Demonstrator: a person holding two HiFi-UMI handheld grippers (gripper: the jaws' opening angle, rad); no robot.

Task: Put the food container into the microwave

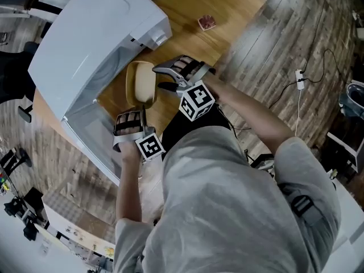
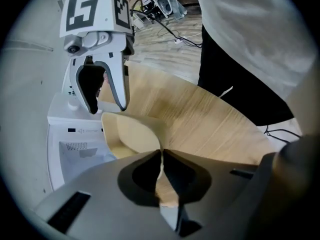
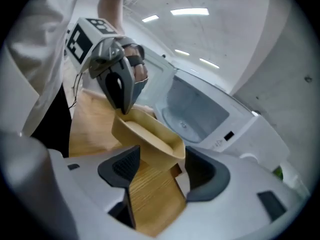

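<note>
Head view: the microwave (image 1: pixel 85 44) stands on the table (image 1: pixel 187 4) with its door swung open. The container (image 1: pixel 141 83) is just in front of the opening, not yet inside. The left gripper (image 1: pixel 138 108) meets its near end, and the right gripper (image 1: pixel 163 78) sits beside its far side with the jaws spread.

Left gripper view: the left gripper (image 2: pixel 161 164) has its jaws almost together, pinching the thin rim of the container (image 2: pixel 131 134) between the pads. Across the container the right gripper (image 2: pixel 107 106) hangs with its fingers apart, touching nothing that can be made out. The microwave (image 2: pixel 75 149) shows to the left.

Right gripper view: the right gripper (image 3: pixel 162 169) is wide open. One end of the container (image 3: pixel 150 134) lies between the jaws, but neither pad presses on it. The left gripper (image 3: pixel 122 109) grips the opposite rim, and the open cavity (image 3: pixel 195 109) lies just beyond.

The step in hand looks like the carry — the container rides on the left gripper alone. The next move calls for swinging it level through the door and setting it on the cavity floor. A one-sided pinch on a thin rim could let it tip, so a slow, steady move seems wise.
</note>
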